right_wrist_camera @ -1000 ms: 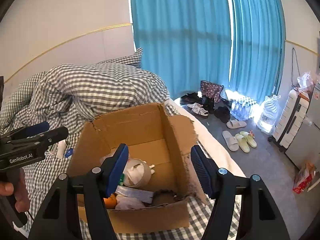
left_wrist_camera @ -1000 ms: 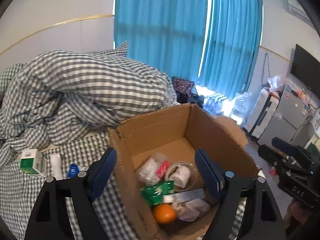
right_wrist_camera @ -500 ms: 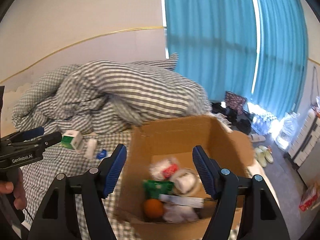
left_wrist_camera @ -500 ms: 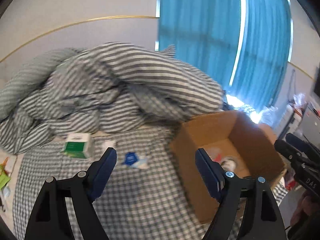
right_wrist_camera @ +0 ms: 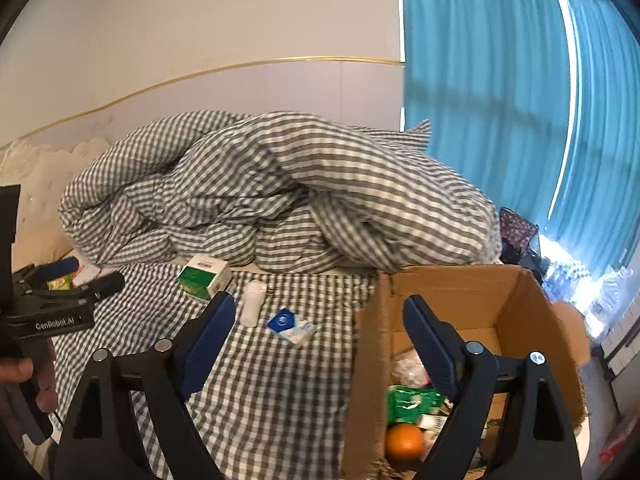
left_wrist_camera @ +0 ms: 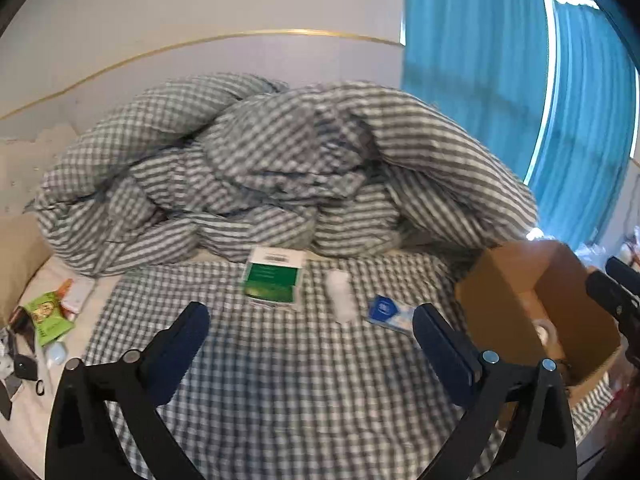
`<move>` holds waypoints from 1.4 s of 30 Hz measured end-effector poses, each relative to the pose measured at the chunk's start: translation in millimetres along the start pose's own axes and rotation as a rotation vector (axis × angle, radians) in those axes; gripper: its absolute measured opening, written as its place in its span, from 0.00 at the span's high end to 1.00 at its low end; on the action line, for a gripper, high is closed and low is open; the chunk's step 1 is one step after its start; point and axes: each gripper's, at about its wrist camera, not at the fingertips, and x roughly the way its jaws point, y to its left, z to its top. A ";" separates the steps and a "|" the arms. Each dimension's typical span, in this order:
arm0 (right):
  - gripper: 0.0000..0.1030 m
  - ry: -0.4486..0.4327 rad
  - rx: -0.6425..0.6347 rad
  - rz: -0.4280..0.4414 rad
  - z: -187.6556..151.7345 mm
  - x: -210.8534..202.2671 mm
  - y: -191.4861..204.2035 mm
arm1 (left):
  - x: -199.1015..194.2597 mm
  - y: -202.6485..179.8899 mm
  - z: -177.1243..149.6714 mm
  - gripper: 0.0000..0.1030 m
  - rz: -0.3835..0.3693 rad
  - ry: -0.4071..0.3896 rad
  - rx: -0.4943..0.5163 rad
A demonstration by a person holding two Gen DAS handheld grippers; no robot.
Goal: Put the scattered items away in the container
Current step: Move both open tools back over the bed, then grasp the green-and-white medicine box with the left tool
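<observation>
A bed (left_wrist_camera: 280, 380) covered by a grey-and-white checked sheet fills both views, with a bulky rumpled checked duvet (left_wrist_camera: 280, 176) heaped along the wall behind it. At the bed's right end stands an open brown cardboard box (right_wrist_camera: 472, 300), already holding an orange fruit (right_wrist_camera: 404, 442), a green packet (right_wrist_camera: 412, 400) and some pale wrapped things too blurred to name. On the sheet, between the duvet and the box, three loose items lie in a row: a green-and-white carton (left_wrist_camera: 274, 282) just in front of the duvet, a small white bottle (left_wrist_camera: 340, 296) lying on its side beside it, and a flat blue-and-white sachet (left_wrist_camera: 386, 312) nearest the box; all three sit apart from one another. Further items, among them a green snack packet (left_wrist_camera: 46, 316), are scattered at the left edge of the bed. The left hand-held gripper (left_wrist_camera: 310, 342) hangs over the sheet short of the carton and bottle, its blue-padded jaws having just opened further and now spread wide with nothing between them. The right hand-held gripper (right_wrist_camera: 316, 338) straddles the near left wall of the box, its jaws also just widened and holding nothing.
</observation>
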 end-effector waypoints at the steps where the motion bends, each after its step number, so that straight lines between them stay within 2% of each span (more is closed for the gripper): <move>1: 0.15 0.003 -0.008 0.003 0.3 2.8 4.2 | 1.2 6.2 -0.7 0.00 -0.001 0.005 -0.010; 7: 0.10 0.017 -0.031 0.020 4.0 20.2 27.5 | 8.7 32.7 -3.2 0.00 0.017 0.021 -0.043; 10: 0.05 0.032 -0.040 0.020 3.9 29.8 36.0 | 15.4 41.0 -4.2 0.00 0.026 0.027 -0.049; 17: 0.02 0.101 -0.070 0.032 -1.7 68.1 53.6 | 49.8 54.4 -4.2 0.00 0.037 0.057 -0.048; 25: 0.02 0.107 -0.071 0.018 -8.2 102.8 60.6 | 115.1 55.6 -6.7 0.00 0.030 0.113 -0.015; 36: 0.02 0.154 -0.046 0.016 -17.3 159.3 56.2 | 217.5 45.2 -7.3 0.00 -0.024 0.167 0.040; 42: 0.02 0.183 -0.052 0.015 -21.7 183.7 57.6 | 255.3 46.5 -10.1 0.00 -0.040 0.185 0.074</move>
